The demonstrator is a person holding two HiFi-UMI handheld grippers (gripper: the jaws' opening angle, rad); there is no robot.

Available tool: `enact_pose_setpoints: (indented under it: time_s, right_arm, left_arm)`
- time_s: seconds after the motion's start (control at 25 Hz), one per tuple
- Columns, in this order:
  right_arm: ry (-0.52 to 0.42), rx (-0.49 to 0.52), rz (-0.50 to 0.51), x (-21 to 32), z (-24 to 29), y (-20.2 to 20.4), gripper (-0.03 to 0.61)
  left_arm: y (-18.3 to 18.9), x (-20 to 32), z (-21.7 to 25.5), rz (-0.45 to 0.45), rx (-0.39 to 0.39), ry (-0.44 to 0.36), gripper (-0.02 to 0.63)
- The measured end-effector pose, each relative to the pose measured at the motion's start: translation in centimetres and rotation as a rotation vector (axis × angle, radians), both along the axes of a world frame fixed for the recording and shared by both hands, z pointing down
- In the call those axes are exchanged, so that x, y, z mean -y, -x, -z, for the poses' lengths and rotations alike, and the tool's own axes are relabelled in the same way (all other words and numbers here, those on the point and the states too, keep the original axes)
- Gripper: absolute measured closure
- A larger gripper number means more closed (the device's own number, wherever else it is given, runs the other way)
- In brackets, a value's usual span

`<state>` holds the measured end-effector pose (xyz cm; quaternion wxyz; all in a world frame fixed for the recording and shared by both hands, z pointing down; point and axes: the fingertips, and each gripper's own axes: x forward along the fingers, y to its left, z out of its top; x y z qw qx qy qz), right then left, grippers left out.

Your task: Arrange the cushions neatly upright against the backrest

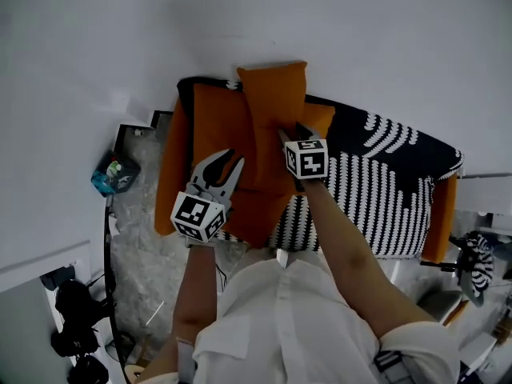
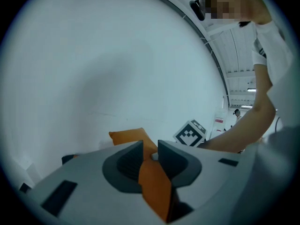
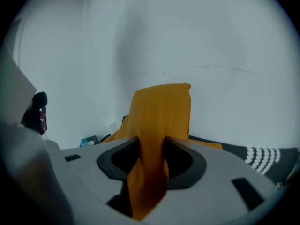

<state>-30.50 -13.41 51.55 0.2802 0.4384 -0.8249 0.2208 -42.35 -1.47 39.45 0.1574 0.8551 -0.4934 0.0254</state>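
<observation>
Orange cushion [image 1: 272, 102] on striped sofa [image 1: 384, 190]

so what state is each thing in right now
cushion, upright, its lower part pinched
left gripper, shut on orange cushion fabric
right gripper, shut on the cushion
blanket, spread out, draped over the sofa

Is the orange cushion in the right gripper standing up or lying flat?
Standing up. The orange cushion rises tall before the white wall, its bottom edge pinched in the right gripper.
</observation>
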Motion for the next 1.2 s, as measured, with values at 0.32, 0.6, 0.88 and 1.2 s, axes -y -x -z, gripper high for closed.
enact_pose_setpoints:
  time_s: [0.32, 0.6, 0.88, 1.2]
  right_arm:
    - [-0.226, -0.227, 0.179, -3.7, 4.5, -3.7, 0.423]
    - [-0.335, -0.336, 0.248, -6.4, 7.5, -9.8, 0.430]
    - [-0.410, -0.420, 0.296, -9.3, 9.7, -17.8, 0.431]
    - [-0.474, -0.536, 0.397, -15.8, 10.5, -27.4, 0.431]
  left_arm:
    - [-5.9, 0.9, 1.3, -0.133, -0.015, -0.033, 0.517]
    - [-12.5, 0.5, 2.8, -0.236, 0.021, -0.048, 0.517]
    - [-21.0, -0.8, 4.2, -0.323, 0.045, -0.071, 0.517]
    - [-30.6, -5.7, 4.4, -0.381, 0.050, -0.045, 0.517]
